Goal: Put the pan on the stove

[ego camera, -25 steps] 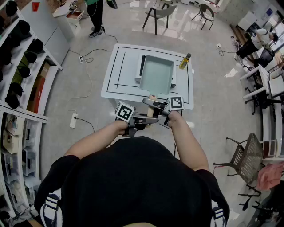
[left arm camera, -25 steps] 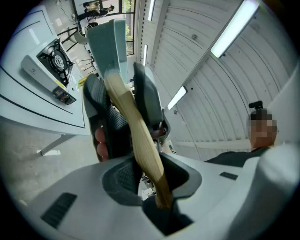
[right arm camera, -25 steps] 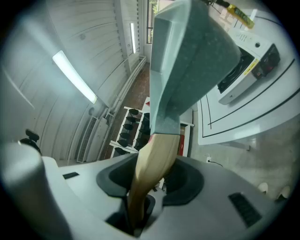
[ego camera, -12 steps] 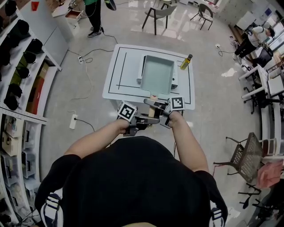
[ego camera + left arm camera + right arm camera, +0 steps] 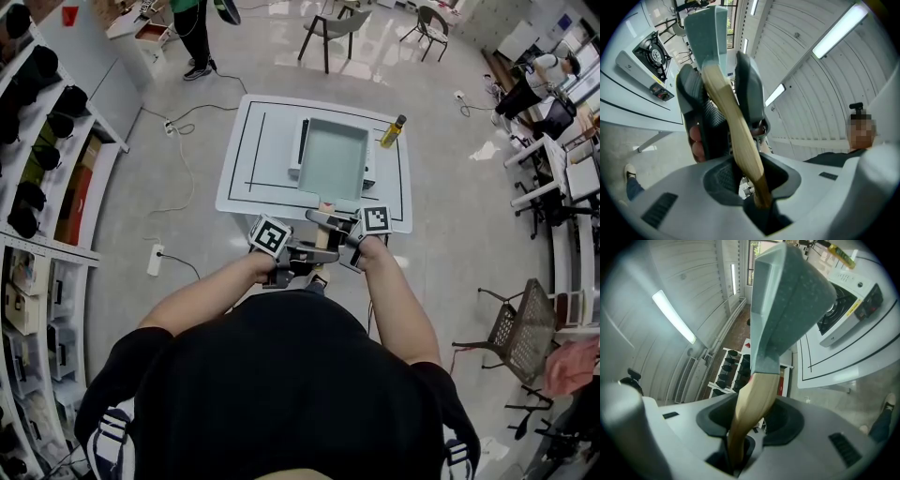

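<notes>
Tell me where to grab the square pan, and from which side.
Grip the wooden handle, not the pan body. It is the one slim part, jutting from the pan's near wall toward the person, so come from that near side, jaws closing across it. The square body looks too wide for jaws.

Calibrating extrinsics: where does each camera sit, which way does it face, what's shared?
Head view: on the person's head, facing steeply down at pan, stove; torso, arms, left gripper, right gripper show.
Left gripper view: on that gripper, along its fingers, which have just been closing on the handle.
Right gripper view: likewise; fingers grip the handle.
All three share pan, handle, stove.
</notes>
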Motion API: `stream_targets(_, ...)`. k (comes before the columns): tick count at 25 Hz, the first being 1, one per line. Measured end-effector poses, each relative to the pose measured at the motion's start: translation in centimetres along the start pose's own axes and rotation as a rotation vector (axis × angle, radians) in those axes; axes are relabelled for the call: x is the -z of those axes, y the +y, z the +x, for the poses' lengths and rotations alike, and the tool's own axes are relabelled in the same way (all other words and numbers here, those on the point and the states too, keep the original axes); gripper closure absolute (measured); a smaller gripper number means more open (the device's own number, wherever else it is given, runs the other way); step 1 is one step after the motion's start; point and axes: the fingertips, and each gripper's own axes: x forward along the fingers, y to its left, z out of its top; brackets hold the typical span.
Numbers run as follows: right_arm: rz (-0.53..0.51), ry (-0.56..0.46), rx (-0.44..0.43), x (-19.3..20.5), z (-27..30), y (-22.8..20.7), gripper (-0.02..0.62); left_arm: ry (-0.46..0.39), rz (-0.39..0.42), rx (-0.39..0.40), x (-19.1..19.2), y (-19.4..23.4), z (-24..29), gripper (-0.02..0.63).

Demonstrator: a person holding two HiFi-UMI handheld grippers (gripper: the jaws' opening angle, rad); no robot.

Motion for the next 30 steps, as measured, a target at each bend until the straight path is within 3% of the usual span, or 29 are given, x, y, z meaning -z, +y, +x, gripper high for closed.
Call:
stream_targets(9, 0.025, 0.017, -0.025, -2.2, -0.4, -1.4, 0.44, -0.015, 0.018, -0.019, -2.4, 1.8, 0.6, 0.505)
stream_targets(16, 0.039, 0.048, -0.036, -5.4, -0.9, -3.2, 0.442, -0.054, -0.034, -0.017, -5.5, 3.9, 1.4, 0.506)
stream_targets(20, 0.054, 0.058, -0.038, -7.1, -1.5, -4.2, 0.442, -0.056, -0.001, -0.038, -7.4, 5.1, 2.1, 0.506)
stream_targets(23, 0.055, 0.07, -0.036, -8.2, -1.6, -4.8, 0.442, -0.075, -0.034, -0.026, -8.4, 5.6, 2.3, 0.506)
stream_targets(27, 0.071, 0.081, -0.041, -9.1, -1.4, -5.4, 0.442, -0.079, 0.004, -0.038, -9.7, 6.1, 2.2, 0.506)
stream_targets(30, 0.071, 0.092, -0.042, -9.5, -1.3, -6.0, 0.442, -0.1, -0.052, -0.022, -9.9, 6.9, 2.2, 0.506)
